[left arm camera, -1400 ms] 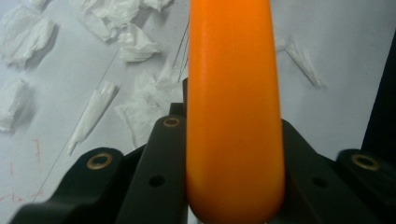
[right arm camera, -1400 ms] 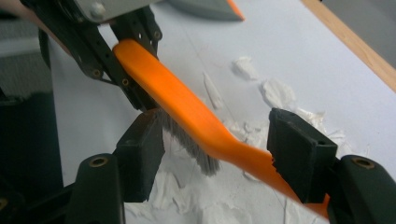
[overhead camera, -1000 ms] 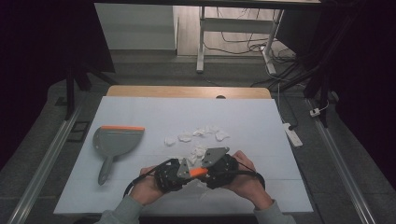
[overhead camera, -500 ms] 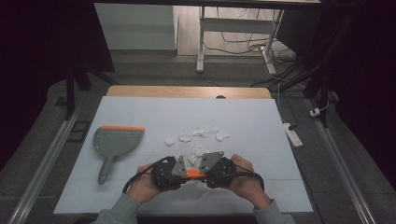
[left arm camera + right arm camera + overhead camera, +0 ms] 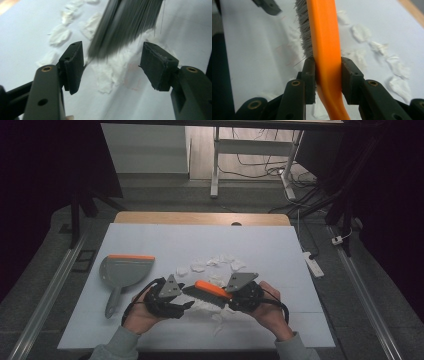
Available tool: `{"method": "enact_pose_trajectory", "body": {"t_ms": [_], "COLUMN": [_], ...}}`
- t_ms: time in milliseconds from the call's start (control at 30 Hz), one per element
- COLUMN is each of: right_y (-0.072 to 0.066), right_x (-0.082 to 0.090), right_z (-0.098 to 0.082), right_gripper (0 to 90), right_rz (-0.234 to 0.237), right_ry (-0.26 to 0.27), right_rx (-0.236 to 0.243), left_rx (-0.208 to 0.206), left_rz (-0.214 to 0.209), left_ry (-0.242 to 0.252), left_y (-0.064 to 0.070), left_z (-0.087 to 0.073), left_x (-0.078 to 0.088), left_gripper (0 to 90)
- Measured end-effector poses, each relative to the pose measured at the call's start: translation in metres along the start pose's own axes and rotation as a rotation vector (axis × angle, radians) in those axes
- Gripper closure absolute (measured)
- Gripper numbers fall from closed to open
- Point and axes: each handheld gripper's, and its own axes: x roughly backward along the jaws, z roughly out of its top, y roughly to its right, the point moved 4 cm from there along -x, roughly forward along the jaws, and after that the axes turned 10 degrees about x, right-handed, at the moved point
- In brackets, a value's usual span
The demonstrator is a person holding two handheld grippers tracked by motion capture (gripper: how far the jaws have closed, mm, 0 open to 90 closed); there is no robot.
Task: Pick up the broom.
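A hand brush [image 5: 209,291] with an orange back and grey bristles hangs low over the white table [image 5: 165,240], near its front edge. My right gripper [image 5: 229,298] is shut on it; in the right gripper view both pads clamp the orange handle [image 5: 325,50] at the right gripper [image 5: 328,75]. My left gripper [image 5: 186,304] is open at the brush's other end. In the left gripper view the left gripper [image 5: 111,65] has its jaws wide apart, with the bristles [image 5: 125,25] just ahead and a white paper scrap [image 5: 110,72] on the table below.
A grey dustpan [image 5: 125,270] with an orange lip lies on the table to the left of my hands. Several torn white paper scraps [image 5: 215,265] are scattered beyond the brush, and some lie under it. A wooden strip [image 5: 200,218] edges the table's far side.
My two hands have drawn slightly apart, the left drifting left. The brush stays in the right gripper, just above the scraps.
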Motion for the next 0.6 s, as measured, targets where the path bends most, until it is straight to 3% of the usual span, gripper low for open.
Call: {"method": "enact_pose_trajectory", "body": {"t_ms": [167,333,500,600], "right_y": [0.011,0.019,0.024,0.028], "right_x": [0.01,0.017,0.019,0.02], "right_z": [-0.006,-0.012,-0.016,-0.018], "right_gripper": [67.6,67.7,67.7,67.8], "right_rz": [-0.032,-0.055,-0.072,-0.087], "right_ry": [0.045,0.07,0.082,0.086], "right_rx": [-0.062,-0.117,-0.163,-0.184], "left_rx": [0.06,0.12,0.217,0.271], "left_rz": [0.044,0.087,0.131,0.136], "left_ry": [0.02,0.006,0.007,0.023], "left_y": [-0.015,-0.03,-0.049,-0.056], "left_z": [-0.015,-0.042,-0.07,-0.084], "left_x": [0.013,0.025,0.036,0.041], "left_gripper": [35.3,35.3,35.5,35.5]}}
